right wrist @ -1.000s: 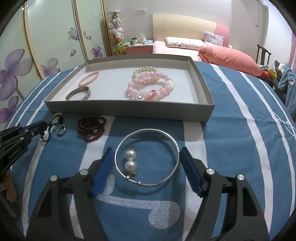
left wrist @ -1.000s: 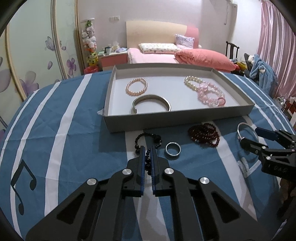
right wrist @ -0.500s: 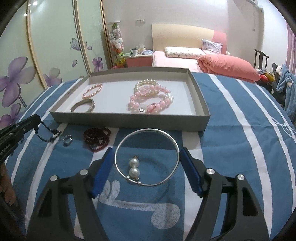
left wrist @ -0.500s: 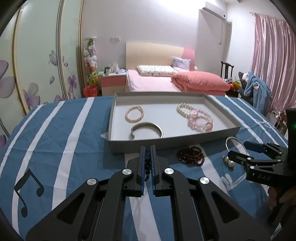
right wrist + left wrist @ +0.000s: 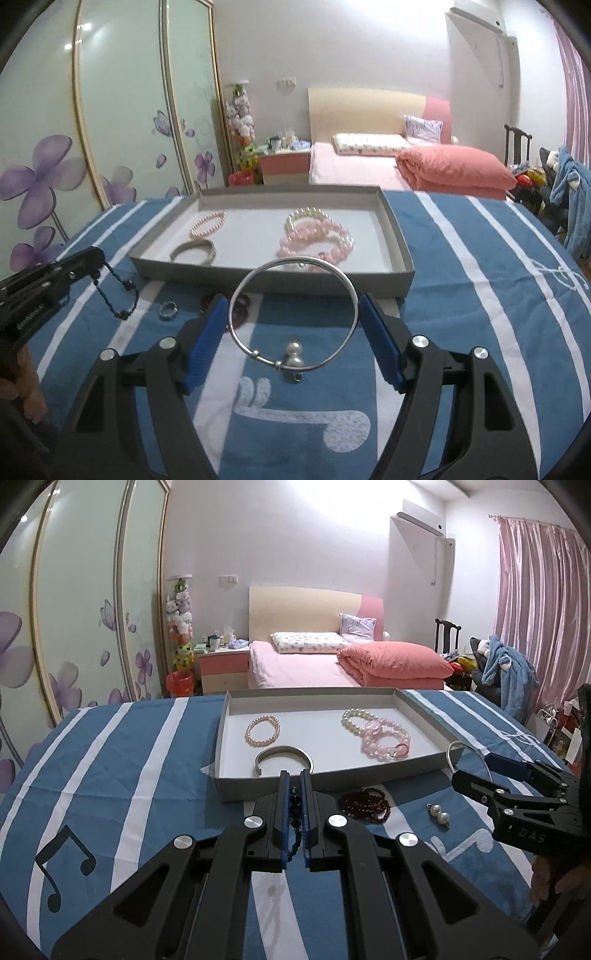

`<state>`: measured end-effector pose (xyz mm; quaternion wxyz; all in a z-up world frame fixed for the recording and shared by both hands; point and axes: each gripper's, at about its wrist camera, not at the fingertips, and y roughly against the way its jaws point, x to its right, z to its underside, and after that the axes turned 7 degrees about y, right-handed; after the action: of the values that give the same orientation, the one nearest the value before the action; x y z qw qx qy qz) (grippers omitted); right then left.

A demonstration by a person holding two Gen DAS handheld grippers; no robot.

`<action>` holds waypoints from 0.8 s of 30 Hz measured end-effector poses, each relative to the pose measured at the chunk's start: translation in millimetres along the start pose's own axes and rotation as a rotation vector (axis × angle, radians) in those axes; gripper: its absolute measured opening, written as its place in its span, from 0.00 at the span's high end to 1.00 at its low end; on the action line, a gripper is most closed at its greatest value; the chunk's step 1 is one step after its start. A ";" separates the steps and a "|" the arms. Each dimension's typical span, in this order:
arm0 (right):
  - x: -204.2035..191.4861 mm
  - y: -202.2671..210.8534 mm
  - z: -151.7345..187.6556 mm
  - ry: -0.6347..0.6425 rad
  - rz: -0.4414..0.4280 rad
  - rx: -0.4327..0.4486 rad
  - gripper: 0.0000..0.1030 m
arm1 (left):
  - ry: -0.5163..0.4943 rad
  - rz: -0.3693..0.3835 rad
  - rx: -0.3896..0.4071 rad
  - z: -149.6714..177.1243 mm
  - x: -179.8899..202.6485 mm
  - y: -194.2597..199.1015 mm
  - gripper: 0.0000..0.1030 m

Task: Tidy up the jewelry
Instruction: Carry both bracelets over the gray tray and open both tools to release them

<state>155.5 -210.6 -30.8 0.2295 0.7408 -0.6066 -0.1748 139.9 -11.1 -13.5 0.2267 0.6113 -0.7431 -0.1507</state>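
Your left gripper (image 5: 294, 786) is covering most of the black bead string (image 5: 294, 814); only a short run is showing between the pads. Its fingers are also hiding the near ends of the silver cuff (image 5: 283, 755) and part of the tray's (image 5: 236, 788) front wall.

Your right gripper's blue pad is blocking much of the dark red bracelet (image 5: 242, 304). The silver bangle (image 5: 293, 314) is crossing over the pink bracelets (image 5: 317, 238), so their near edge is staying unclear.

The small ring (image 5: 168, 309) is reading too small for detail. The hands (image 5: 22, 384) are getting cut off at the frame edge.
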 end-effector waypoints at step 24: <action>-20.2 51.0 -29.0 0.047 0.117 0.315 0.31 | 0.002 -0.020 0.186 -23.6 16.4 27.6 0.94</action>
<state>125.2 -195.3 21.2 0.1344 0.7348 -0.6631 -0.0468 126.6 -20.1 22.9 0.1681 0.6372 -0.7476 -0.0829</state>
